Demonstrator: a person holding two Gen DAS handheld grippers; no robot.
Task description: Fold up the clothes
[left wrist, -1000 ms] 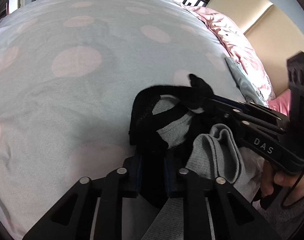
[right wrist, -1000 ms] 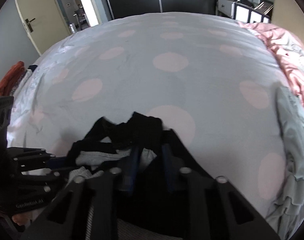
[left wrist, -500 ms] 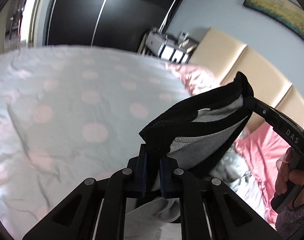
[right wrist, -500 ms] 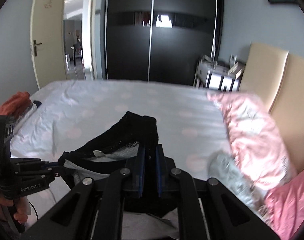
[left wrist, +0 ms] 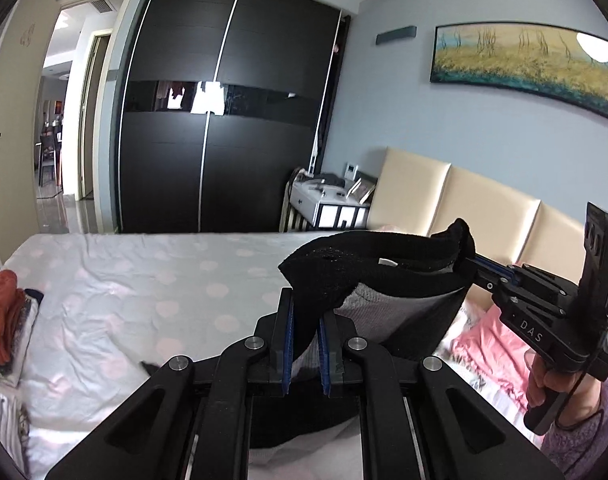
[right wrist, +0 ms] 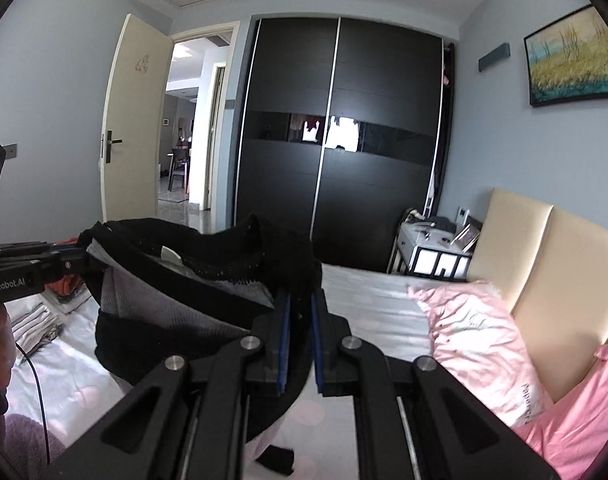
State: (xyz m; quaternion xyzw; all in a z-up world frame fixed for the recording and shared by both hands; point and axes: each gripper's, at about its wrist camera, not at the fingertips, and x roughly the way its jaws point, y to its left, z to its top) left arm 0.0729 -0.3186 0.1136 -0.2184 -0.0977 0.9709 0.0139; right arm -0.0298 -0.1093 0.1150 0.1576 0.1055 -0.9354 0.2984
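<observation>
A black and grey garment (left wrist: 388, 296) hangs in the air above the bed, stretched between both grippers. My left gripper (left wrist: 306, 332) is shut on one end of its black top edge. My right gripper (right wrist: 300, 334) is shut on the other end; in the left wrist view it shows at the right (left wrist: 470, 270), pinching the far corner. In the right wrist view the garment (right wrist: 176, 280) runs left to my left gripper (right wrist: 82, 256). Its lower part hangs down behind the fingers, out of sight.
The bed (left wrist: 144, 280) has a pale sheet with pink dots. Folded clothes, orange on top (left wrist: 0, 316), are stacked at its left edge. Pink pillows (right wrist: 480, 348) lie by the beige headboard (right wrist: 544, 256). A black wardrobe (right wrist: 344, 140) and a nightstand (right wrist: 436, 256) stand behind.
Both grippers have lifted the garment from the bed up into the air and pulled it taut between them. The views have tilted up from the sheet to the room.
</observation>
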